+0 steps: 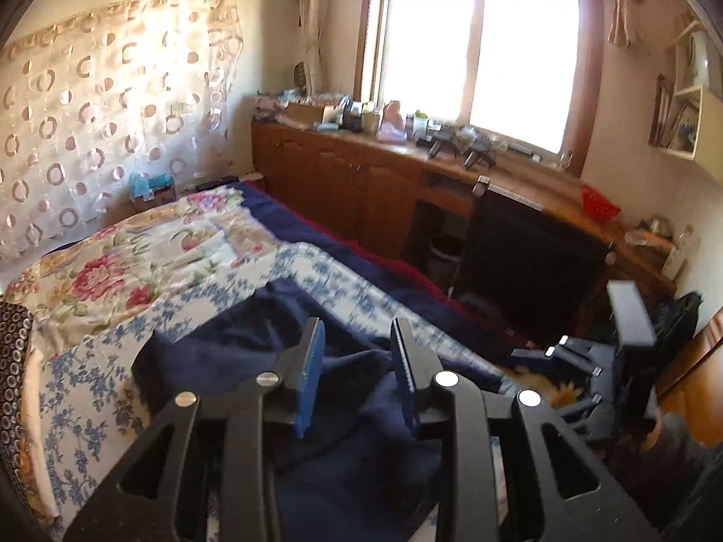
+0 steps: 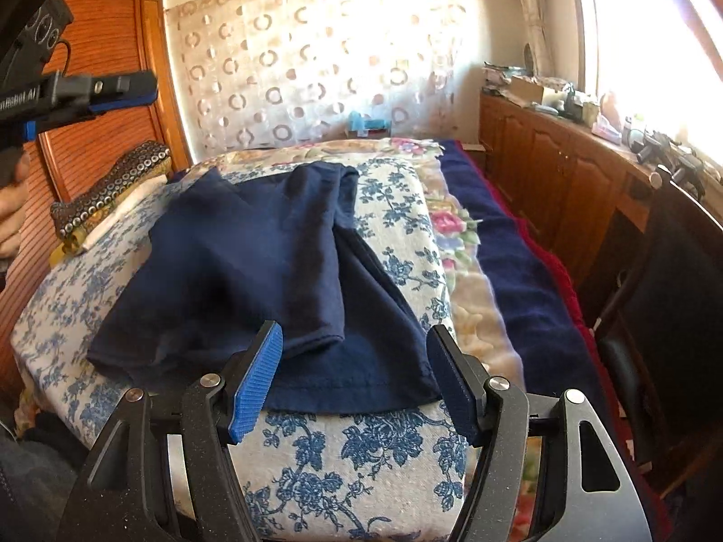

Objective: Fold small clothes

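Navy cloth, a small shirt (image 2: 253,262), lies partly folded on a blue-flowered cushion (image 2: 361,460) on the bed (image 2: 456,235); one side is turned over the middle, and its hem runs along the cushion's near part. Right tongs (image 2: 357,379): spread wide just above the hem, blue pads (image 2: 255,384) on either side, gripping nothing. Left tongs (image 1: 357,375): parted, over the shirt (image 1: 253,343) in the left wrist view, with no cloth between the pads; in the right wrist view the same tongs (image 2: 135,90) appear raised at upper left, clear of the bed. Rose-patterned quilt (image 1: 113,262) and dark blue blanket (image 2: 519,280) lie beside the cushion. Wooden desk (image 1: 452,167) with cabinets runs beneath the window (image 1: 479,45), crowded with small items. Ring-patterned curtain (image 2: 316,67) covers the far wall.
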The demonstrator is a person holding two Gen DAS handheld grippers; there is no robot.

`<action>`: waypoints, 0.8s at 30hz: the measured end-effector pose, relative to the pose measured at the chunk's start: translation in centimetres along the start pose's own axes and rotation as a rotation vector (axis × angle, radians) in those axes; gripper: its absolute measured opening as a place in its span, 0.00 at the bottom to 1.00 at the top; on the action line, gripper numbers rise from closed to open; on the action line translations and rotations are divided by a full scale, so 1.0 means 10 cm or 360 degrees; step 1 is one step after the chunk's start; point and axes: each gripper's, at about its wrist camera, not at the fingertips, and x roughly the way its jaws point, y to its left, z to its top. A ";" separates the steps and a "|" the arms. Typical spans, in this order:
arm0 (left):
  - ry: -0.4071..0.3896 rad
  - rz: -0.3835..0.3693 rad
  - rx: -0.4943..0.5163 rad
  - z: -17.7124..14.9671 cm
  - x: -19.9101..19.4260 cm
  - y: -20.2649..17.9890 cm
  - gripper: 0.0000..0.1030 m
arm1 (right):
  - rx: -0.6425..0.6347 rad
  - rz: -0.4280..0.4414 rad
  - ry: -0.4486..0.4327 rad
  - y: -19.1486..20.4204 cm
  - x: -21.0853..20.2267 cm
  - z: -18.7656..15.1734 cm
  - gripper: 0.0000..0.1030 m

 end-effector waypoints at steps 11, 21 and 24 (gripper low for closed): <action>0.0051 0.0196 -0.0057 -0.48 -0.19 0.45 0.45 | -0.0051 0.0068 0.0021 0.12 0.16 0.13 0.66; 0.0119 0.0374 -0.0193 -0.95 -0.30 1.16 0.48 | -0.0307 0.0239 0.0071 0.71 0.61 0.60 0.66; 0.0105 0.0406 -0.0218 -1.00 -0.36 1.30 0.48 | -0.0394 0.0326 0.0098 1.00 0.80 0.73 0.66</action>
